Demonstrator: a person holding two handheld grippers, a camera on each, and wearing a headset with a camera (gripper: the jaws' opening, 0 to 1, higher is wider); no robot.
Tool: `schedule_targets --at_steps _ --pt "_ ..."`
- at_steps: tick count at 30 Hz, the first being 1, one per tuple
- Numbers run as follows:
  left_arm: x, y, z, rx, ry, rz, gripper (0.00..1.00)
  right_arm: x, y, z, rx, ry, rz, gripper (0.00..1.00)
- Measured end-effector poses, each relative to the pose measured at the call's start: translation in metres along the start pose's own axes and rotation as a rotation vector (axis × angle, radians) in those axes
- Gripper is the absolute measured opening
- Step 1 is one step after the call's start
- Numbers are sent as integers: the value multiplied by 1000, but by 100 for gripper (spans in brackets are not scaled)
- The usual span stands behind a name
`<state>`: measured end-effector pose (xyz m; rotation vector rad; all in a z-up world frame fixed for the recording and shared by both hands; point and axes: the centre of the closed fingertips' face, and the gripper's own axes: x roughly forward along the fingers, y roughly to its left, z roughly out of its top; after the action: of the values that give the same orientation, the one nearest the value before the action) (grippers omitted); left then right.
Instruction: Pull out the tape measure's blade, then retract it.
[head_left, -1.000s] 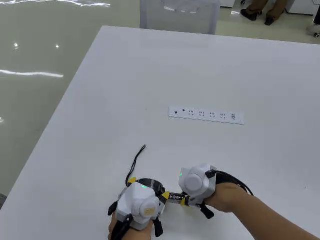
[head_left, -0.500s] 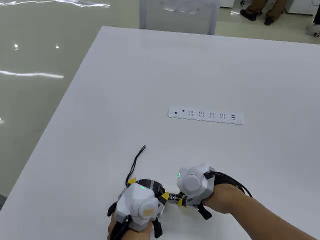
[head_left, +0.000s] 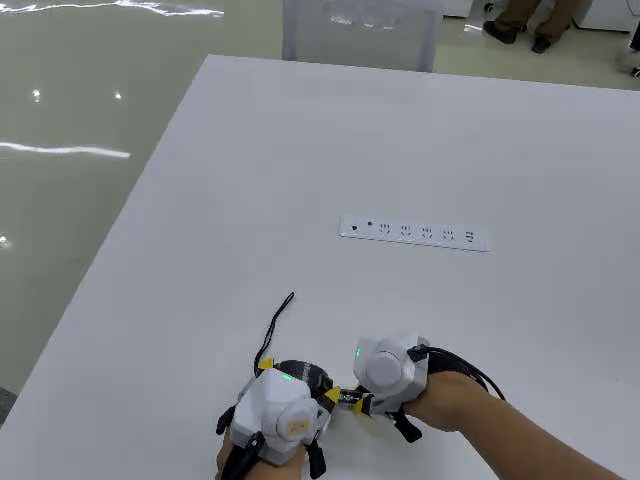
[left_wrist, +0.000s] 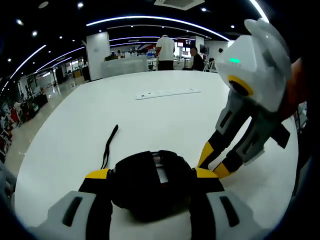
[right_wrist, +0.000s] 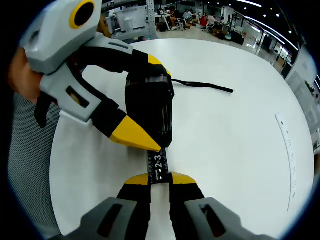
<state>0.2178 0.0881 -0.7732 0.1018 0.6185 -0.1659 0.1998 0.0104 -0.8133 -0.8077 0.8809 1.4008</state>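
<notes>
The left gripper (left_wrist: 151, 176) sits low near the table's (head_left: 300, 160) near edge, pointing away from the person. Its two yellow-tipped jaws are spread to either side of the black tape measure (right_wrist: 150, 100) and press on its case, one from each flank. The case rests on the white table top. The right gripper (right_wrist: 159, 177) comes in from the right and points left at the case, at an angle to the left gripper. Its jaws are pinched together on the blade (right_wrist: 158, 162), just beside the case's mouth. A short run of blade is out, with the digits 2 and 3 readable between the case and the jaw tips. The right hand (head_left: 445, 395) wraps the gripper from behind, and its forearm (head_left: 540, 445) runs off the lower right corner of the head view.

The tape measure's black strap (head_left: 272, 325) trails across the table, away from the person. A white power strip (head_left: 414, 233) lies well apart, farther up the table.

In the head view the left gripper's white body covers most of the case, and the blade is a barely legible sliver between the two grippers. The hand on the left gripper is cut off by the bottom edge. In the right gripper view the blade's end is hidden between the jaws, so its hook cannot be made out.
</notes>
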Motion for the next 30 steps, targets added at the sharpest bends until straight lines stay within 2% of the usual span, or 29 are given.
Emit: schedule_targets --at_steps 6,16,25,30 --pt "-1 1 1 -3 -1 -2 58 1 2 7 2 -21 1 12" --pt "-2 1 2 -6 -4 -5 58 8 -2 9 6 -29 4 12" --pt "2 2 -2 -7 -5 -10 58 6 1 14 7 -39 3 13" --pt "1 2 -3 -13 -6 -11 58 7 1 17 48 -72 12 13"
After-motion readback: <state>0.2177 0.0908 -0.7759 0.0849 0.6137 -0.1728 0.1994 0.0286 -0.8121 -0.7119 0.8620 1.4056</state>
